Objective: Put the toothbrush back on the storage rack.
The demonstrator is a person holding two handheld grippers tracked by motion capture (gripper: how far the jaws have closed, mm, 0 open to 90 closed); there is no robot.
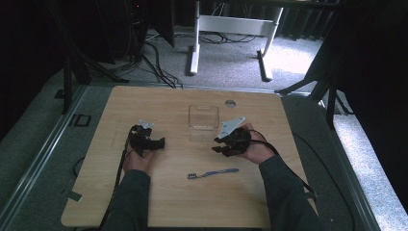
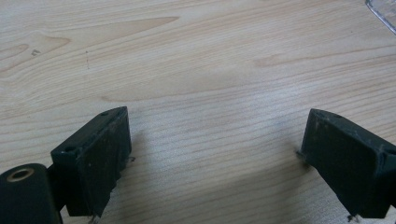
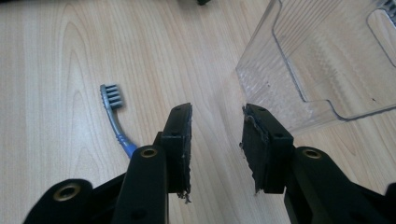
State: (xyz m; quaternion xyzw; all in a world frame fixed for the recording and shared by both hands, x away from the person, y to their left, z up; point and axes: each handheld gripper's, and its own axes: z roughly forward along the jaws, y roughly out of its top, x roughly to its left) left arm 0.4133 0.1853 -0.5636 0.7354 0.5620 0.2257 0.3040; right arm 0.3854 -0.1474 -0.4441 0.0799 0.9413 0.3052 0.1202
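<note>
1. The table [image 1: 168, 202] is a rounded-corner slab of pale wood with long streaked grain, smooth and matt, with a small round hole near its far edge.
2. The clear plastic container [image 1: 203, 118] is square and open-topped, with glossy ribbed walls, and stands at mid-table toward the far side.
3. The left gripper [image 2: 212, 154] is black and blocky, its jaws spread wide over bare wood with nothing between them.
4. The right gripper [image 3: 217, 140] carries a grey three-cornered plate; its jaws stand apart, released, just beside the container's near corner.
5. The toothbrush [image 1: 213, 173], slim, with a blue handle and grey bristles, lies flat on the table, near the person and between the two hands.
</note>
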